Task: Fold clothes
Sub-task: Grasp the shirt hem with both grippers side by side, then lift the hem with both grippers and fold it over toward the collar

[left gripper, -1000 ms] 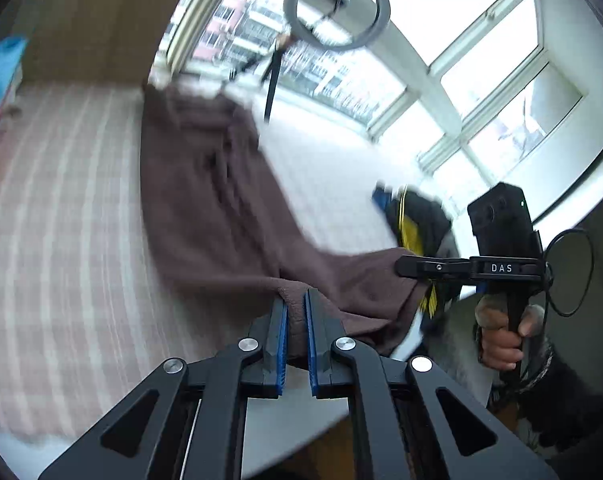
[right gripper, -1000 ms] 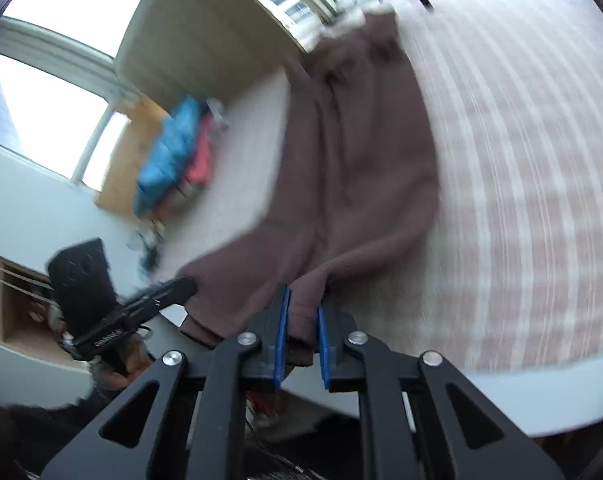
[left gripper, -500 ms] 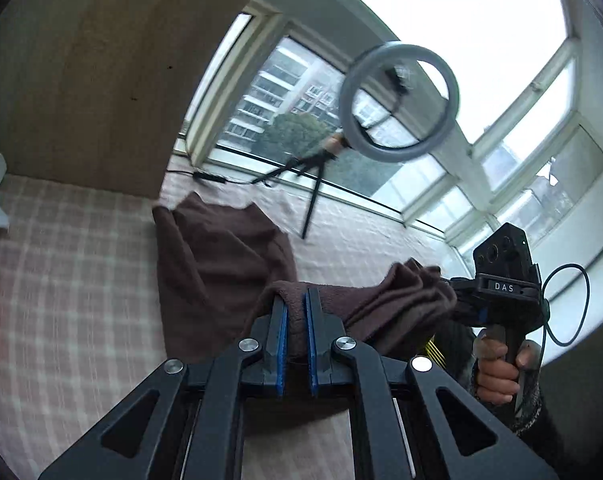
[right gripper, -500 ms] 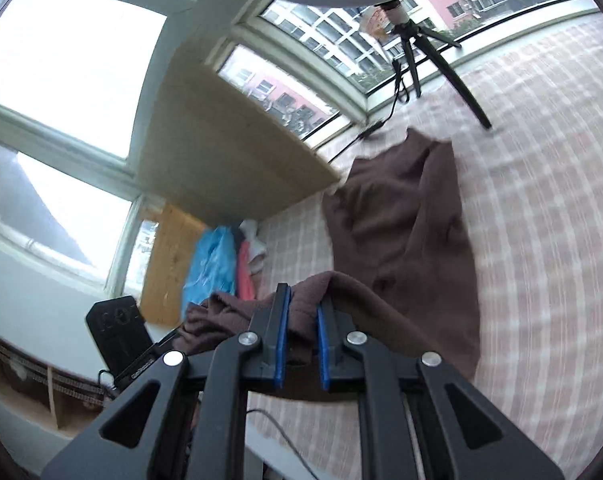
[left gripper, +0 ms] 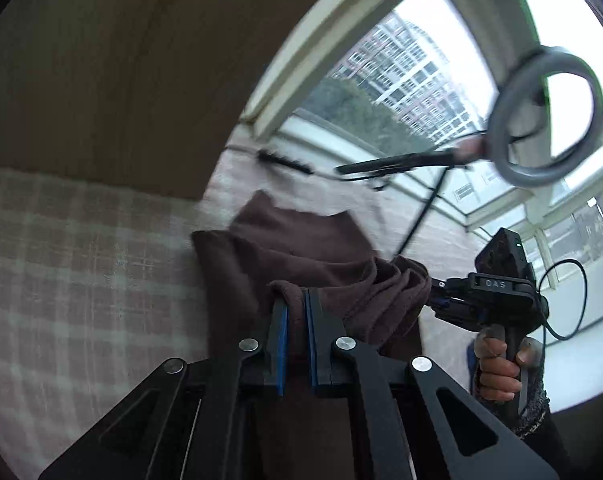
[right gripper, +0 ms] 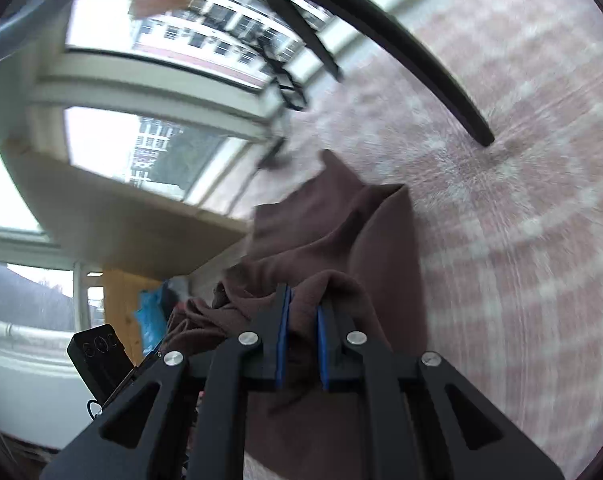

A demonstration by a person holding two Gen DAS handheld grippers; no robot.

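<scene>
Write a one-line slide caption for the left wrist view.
Left gripper and right gripper both clamp the brown garment over the checked sheet.

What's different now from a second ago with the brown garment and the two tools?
Both tools carried the gripped end of the brown garment forward over the part lying on the checked cloth, toward the window; it was stretched out long and is now doubled over. Unchanged: left tool and right tool stay shut on the fabric.
</scene>
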